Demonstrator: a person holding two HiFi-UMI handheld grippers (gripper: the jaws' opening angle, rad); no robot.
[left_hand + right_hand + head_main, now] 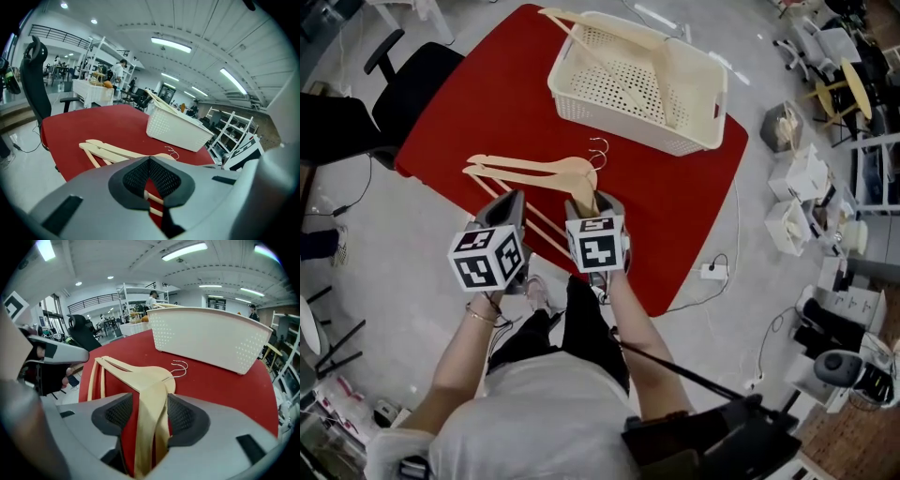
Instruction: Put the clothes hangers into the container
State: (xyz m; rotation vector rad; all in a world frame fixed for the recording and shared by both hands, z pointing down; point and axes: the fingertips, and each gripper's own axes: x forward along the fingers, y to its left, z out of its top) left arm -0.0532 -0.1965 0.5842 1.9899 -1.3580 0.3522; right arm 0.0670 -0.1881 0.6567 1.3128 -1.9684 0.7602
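Red table (478, 103) on a grey floor (394, 234), office chair (412, 84) beside it, white container (717, 94) at the far end. Two wooden hangers (140, 376) lie stacked on the near side. The right gripper (151, 404) straddles one arm, jaws wide, not pinching. The left gripper (149, 159) hovers alongside, jaws together, empty.

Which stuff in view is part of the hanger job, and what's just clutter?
Job: two wooden hangers on the red table; third hanger in the white basket; right gripper, jaws open around a hanger arm; left gripper.
Lying about: black office chair; power strip.
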